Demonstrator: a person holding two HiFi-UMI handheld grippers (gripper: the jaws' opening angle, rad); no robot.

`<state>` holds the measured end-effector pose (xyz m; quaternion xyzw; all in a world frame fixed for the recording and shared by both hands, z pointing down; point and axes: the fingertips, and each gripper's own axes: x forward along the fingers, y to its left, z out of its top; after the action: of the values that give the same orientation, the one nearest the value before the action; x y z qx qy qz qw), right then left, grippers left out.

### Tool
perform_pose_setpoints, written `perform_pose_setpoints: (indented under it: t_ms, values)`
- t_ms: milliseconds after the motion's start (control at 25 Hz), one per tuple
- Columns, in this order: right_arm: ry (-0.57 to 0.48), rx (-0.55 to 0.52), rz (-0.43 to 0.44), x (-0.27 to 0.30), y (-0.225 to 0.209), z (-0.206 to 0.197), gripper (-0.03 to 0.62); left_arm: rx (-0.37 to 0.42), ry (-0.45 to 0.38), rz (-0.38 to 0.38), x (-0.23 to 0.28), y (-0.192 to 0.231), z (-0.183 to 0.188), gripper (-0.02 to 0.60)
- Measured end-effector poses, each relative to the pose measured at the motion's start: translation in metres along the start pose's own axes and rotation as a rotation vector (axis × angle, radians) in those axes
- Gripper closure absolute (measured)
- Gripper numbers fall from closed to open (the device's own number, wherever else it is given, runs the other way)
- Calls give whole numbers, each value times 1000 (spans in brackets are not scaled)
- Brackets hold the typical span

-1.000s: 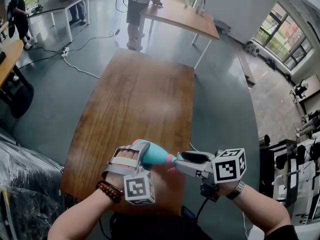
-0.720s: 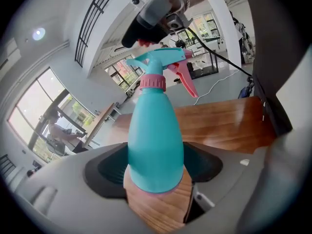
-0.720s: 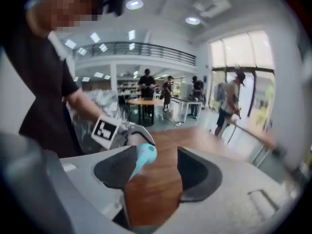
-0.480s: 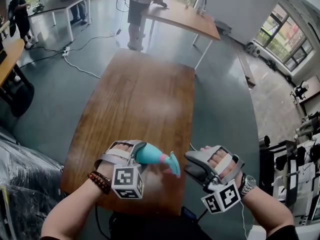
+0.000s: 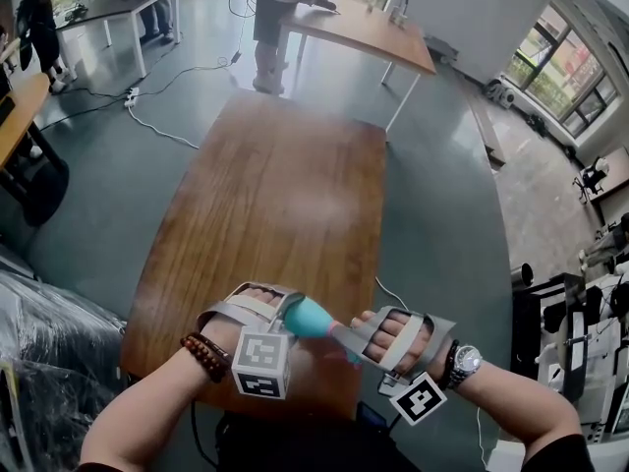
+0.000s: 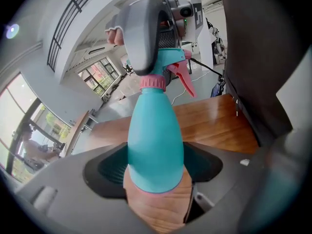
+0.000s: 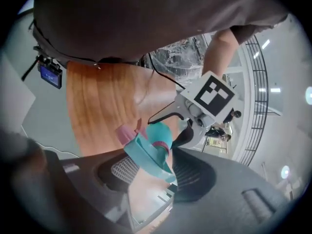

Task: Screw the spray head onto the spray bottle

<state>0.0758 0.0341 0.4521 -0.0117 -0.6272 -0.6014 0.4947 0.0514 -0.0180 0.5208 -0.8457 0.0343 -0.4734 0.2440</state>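
Left gripper [image 6: 156, 179]: clamped on the wide base of the spray bottle [image 6: 155, 140]; both pads are against its teal body.
Right gripper [image 7: 146, 172]: jaws have just been closing; the spray head [image 7: 146, 152] sits between them and the pads appear to press on it.
Spray bottle: held off the surface between the two grippers, over the near end of the wooden table [image 5: 275, 195], lying about level, neck toward the right gripper.
Spray head: sitting on the bottle's neck above a pink collar [image 6: 153, 82], pink trigger [image 6: 185, 79] sticking out sideways.
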Motion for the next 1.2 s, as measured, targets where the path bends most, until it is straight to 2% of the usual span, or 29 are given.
perform_pose_setpoints:
  t_ms: [120,240,280,360,440,560,840,920,960,1040,1200]
  values:
    - [-9,-7,-7,1,1,3,461,17,-12,5,0,-1,6,204]
    - [-13,28,-17,-1,-1,3,474,38,-18,47,-2,3,8,206]
    - [-20,72,-14,-1,-2,2,476,45,-17,65,-3,4,9,206]
    - [-33,243,3,-3,-6,-3,476,40,-26,97,-4,8,11,207]
    - [-48,504,30,-4,-12,-13,476,15,-47,124,-7,14,14,207]
    - [-83,993,84,0,-16,-29,476,-3,-50,176,-10,23,14,210]
    - [-237,2364,295,16,-9,-56,476,11,1,286,-11,30,7,212]
    - [-309,2671,361,19,-6,-59,476,24,16,313,-10,33,5,212]
    - [-331,2761,378,19,-4,-59,476,27,21,321,-9,33,5,212]
    - [-321,2824,390,18,0,-60,475,24,26,322,-9,32,6,212]
    - [-343,2712,365,17,-6,-59,473,-3,13,318,-5,28,7,212]
